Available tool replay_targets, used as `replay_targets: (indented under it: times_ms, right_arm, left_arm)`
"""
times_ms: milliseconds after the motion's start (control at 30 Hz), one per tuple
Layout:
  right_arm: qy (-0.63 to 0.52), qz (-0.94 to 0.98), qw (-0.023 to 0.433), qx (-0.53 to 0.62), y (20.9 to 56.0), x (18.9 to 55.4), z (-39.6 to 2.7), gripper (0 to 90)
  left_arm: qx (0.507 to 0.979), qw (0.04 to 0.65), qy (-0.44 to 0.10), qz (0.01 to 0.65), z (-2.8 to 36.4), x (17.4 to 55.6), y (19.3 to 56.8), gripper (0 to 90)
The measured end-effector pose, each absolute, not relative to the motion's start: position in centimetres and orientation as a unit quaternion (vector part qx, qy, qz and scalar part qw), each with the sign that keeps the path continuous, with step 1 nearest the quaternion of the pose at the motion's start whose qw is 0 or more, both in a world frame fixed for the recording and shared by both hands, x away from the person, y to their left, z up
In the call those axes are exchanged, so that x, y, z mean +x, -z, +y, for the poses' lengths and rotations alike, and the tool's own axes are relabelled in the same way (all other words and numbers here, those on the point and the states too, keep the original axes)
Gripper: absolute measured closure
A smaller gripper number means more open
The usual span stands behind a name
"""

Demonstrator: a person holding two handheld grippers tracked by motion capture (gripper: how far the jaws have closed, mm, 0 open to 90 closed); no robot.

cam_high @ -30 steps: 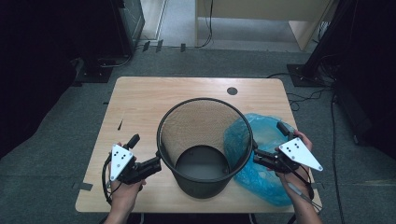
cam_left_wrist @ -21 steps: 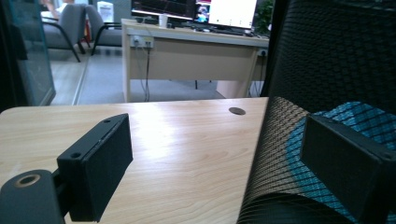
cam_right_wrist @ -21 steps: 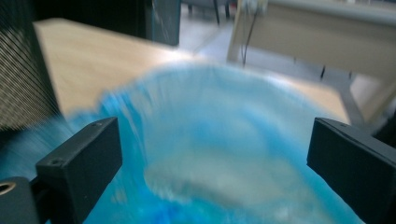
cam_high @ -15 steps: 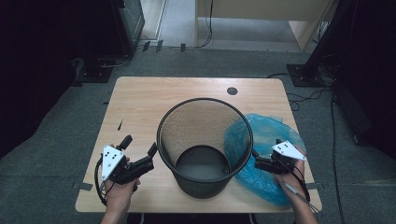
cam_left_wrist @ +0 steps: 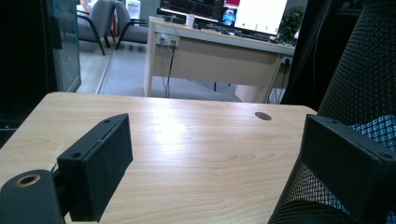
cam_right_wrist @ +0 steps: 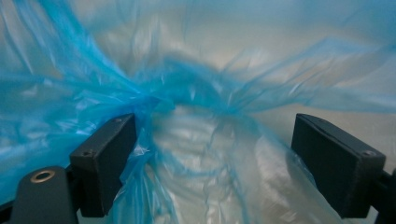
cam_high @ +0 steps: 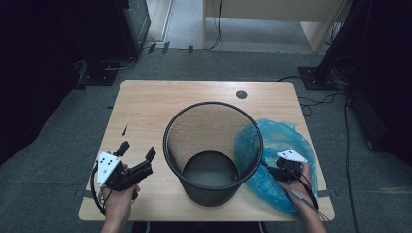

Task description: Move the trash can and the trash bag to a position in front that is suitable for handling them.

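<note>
On the blue bag (cam_high: 286,141), the right claw (cam_high: 270,171), closing, straddles plastic.

left gripper (cam_high: 138,151): held low in left hand (cam_high: 119,199), jaws wide apart, nothing between, pointing up-right | right gripper (cam_high: 270,171): in right hand (cam_high: 297,180), lowered, jaws just been closing, apart, pointing left

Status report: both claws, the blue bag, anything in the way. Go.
Left claw open, empty, beside bin. Right claw wide, just been closing, blue bag film between pads, not pinched. Bag crumpled against bin's right side. Nothing blocking.
</note>
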State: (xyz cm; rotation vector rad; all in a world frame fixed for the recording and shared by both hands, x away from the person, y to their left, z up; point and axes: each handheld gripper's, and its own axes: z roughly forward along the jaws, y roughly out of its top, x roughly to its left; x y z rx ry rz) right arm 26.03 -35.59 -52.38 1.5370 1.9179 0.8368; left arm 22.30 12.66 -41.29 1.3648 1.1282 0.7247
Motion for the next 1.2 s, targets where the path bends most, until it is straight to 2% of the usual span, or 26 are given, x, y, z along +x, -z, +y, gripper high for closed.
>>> replay_targets:
  times_ms: [67,100,167,233,300,367,567,733,1200]
  right_arm:
    - [-0.315,0.713,0.265,0.567,52.4,26.0,-35.6,21.6]
    - [-0.320,0.713,0.265,0.565,52.3,25.9,-35.6,29.4]
    - [-0.329,0.711,0.270,0.560,52.3,25.7,-35.6,59.0]
    - [-0.326,0.708,0.278,0.562,52.3,25.6,-35.5,76.7]
    - [-0.319,0.701,0.288,0.569,52.2,25.7,-35.5,86.5]
    - [-0.339,0.686,0.289,0.575,52.1,25.6,-35.7,89.4]
    - [-0.401,0.638,0.318,0.575,50.2,24.7,-36.6,90.0]
    - [-0.449,0.592,0.370,0.558,47.2,23.6,-36.5,90.0]
    - [-0.538,0.517,0.443,0.497,39.3,21.7,-36.7,90.0]
  left_arm:
    - [0.584,0.575,-0.310,0.481,12.7,22.3,41.3,9.9]
    - [0.585,0.575,-0.311,0.481,12.7,22.3,41.2,9.8]
    - [0.583,0.576,-0.312,0.482,12.8,22.4,41.2,9.8]
    - [0.582,0.576,-0.313,0.481,12.8,22.4,41.1,9.8]
    - [0.579,0.579,-0.313,0.481,12.9,22.4,41.0,9.9]
    - [0.578,0.580,-0.314,0.481,13.0,22.4,40.9,9.8]
    - [0.576,0.577,-0.318,0.484,13.1,22.4,40.9,9.8]
    - [0.575,0.577,-0.319,0.484,13.0,22.4,40.9,9.8]
    - [0.579,0.572,-0.323,0.483,13.1,22.4,40.7,9.9]
